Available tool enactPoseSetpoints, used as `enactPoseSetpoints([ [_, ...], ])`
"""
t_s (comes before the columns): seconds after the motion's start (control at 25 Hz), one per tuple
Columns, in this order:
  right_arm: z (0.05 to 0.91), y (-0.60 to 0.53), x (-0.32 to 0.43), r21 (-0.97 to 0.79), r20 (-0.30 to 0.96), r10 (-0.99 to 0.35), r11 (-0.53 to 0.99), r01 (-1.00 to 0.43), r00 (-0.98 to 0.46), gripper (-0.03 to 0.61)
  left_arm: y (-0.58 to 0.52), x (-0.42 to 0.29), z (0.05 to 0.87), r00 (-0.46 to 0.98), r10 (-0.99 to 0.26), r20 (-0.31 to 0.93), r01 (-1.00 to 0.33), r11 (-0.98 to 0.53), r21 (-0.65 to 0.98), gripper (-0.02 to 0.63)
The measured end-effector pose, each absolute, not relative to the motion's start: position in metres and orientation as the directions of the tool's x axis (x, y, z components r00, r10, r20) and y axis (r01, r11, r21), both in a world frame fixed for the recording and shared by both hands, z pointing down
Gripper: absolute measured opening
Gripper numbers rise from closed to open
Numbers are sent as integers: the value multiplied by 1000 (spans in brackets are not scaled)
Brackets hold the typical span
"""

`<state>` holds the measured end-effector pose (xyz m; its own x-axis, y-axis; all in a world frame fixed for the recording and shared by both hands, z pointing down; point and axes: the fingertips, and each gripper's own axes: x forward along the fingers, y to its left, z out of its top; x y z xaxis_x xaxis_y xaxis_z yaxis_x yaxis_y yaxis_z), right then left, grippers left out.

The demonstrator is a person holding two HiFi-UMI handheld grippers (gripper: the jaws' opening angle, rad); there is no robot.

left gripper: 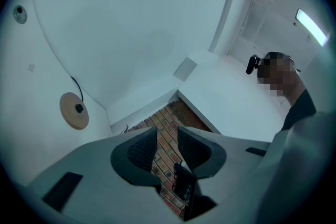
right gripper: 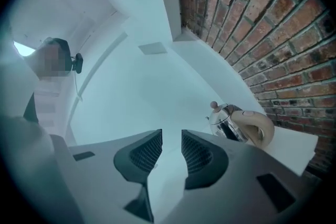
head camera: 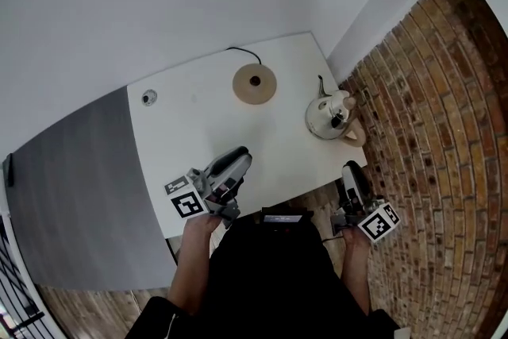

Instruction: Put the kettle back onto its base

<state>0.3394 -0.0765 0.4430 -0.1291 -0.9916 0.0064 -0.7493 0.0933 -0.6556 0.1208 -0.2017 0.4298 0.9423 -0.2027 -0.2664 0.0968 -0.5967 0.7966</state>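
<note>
While left gripper [left gripper: 167, 134] and right gripper [right gripper: 171, 136] gape empty, one kettle [head camera: 329, 117] and one base [head camera: 254, 83] sit apart on a white table [head camera: 198, 131], by what is perhaps a brick wall [head camera: 444, 131].

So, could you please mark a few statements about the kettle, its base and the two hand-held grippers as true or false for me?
1. The kettle sits on its base. False: it stands on the table, apart from the base and to its right in the head view.
2. The kettle is upright. True.
3. The right hand-held gripper grips the kettle's handle. False: its jaws are apart with nothing between them, short of the kettle.
4. The left hand-held gripper is empty. True.
5. A cord leads from the base. True.
</note>
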Motion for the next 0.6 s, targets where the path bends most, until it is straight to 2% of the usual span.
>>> enactPoseSetpoints([
  [0.2, 455, -86, 367, -633, 50, -994, 41, -773, -94, 133, -213, 121, 434, 941, -236, -242, 55, -599, 799, 117],
  [0.4, 465, -100, 394, -617, 83, -987, 58, -785, -138, 153, -220, 135, 430, 934, -283, -216, -3, -612, 791, 117],
  [0.6, 474, -115, 425, -472, 177, -973, 48, -880, -148, 170, -223, 157, 423, 934, -306, -182, -56, -631, 773, 117],
])
